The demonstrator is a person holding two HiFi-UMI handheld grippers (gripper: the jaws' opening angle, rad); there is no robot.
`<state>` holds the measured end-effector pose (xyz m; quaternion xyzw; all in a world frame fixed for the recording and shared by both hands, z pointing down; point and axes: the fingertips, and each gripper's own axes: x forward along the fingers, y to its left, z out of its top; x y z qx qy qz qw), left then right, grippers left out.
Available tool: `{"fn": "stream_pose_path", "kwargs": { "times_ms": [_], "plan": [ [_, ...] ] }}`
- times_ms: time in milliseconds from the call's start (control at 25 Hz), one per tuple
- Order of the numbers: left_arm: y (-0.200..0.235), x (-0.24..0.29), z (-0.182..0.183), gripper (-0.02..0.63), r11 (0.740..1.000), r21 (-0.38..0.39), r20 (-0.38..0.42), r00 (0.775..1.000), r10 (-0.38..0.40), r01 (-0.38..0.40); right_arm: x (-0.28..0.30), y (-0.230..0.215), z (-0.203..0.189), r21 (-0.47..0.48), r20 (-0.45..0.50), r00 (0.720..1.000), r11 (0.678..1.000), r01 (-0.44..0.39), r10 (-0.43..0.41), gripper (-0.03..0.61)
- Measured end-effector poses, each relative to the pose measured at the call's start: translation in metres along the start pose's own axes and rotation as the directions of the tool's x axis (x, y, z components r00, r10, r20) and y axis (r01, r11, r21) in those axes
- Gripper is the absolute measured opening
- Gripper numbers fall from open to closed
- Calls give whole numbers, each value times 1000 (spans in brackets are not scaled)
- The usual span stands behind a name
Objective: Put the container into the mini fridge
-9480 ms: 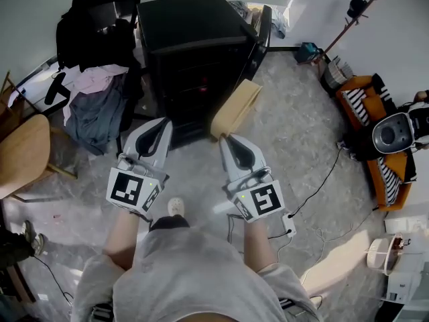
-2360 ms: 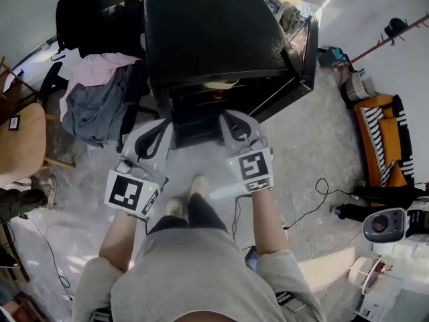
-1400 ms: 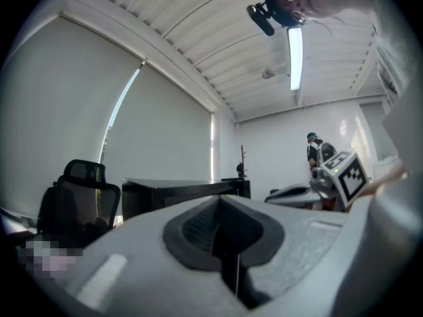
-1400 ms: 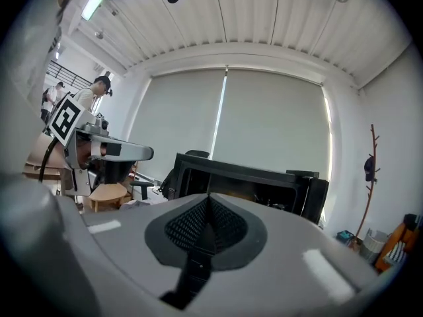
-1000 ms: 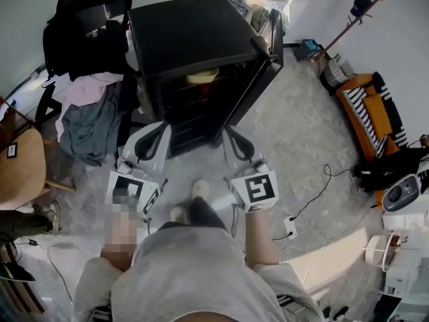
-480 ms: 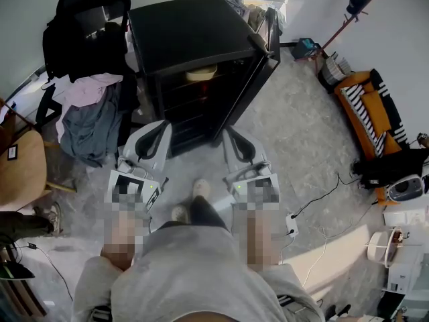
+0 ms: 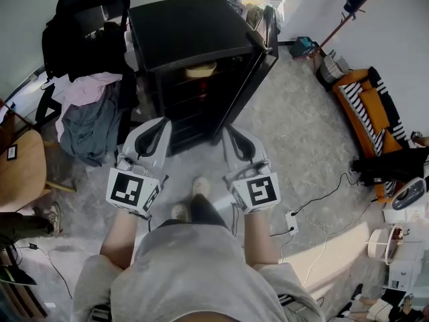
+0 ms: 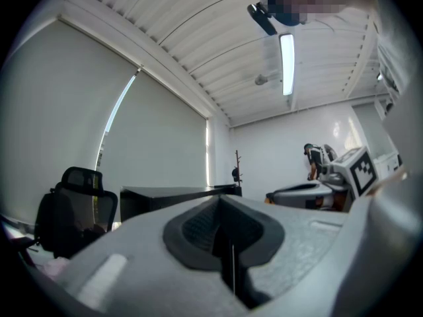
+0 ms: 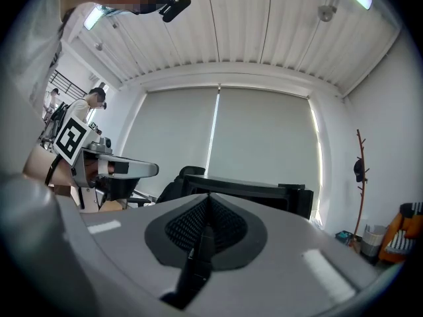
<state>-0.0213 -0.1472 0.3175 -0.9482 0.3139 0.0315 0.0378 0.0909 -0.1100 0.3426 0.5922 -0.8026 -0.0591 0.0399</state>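
Note:
A tan container [image 7: 201, 70] sits on the top shelf inside the black mini fridge [image 7: 188, 32], whose door [image 7: 265, 42] stands open to the right. My left gripper [image 7: 155, 134] hangs in front of the fridge, shut with nothing held. My right gripper [image 7: 236, 139] is beside it, also shut and empty. In the left gripper view the left gripper [image 8: 225, 233] has its jaws pressed together, with the fridge [image 8: 172, 197] beyond. The right gripper view shows the right gripper [image 9: 206, 226] with its jaws likewise closed, below the fridge [image 9: 244, 193].
A black office chair [image 7: 87, 19] heaped with clothes [image 7: 87, 113] stands left of the fridge. A wooden table [image 7: 23, 156] is at far left. An orange striped seat [image 7: 369, 106] and cables [image 7: 322, 193] lie on the floor at right. My feet [image 7: 191, 196] are below the grippers.
The right gripper brought the container to the fridge, left it on the top shelf and drew back empty. Over the last second both grippers stay almost still.

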Motion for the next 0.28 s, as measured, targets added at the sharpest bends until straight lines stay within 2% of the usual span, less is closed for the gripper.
{"fn": "stream_pose_path", "kwargs": {
  "times_ms": [280],
  "plan": [
    [-4,-4,2,2,1000,1,4,1000,-3,3,-6,3,2,-2,13,1000,1000,7,-7,0]
  ]
}}
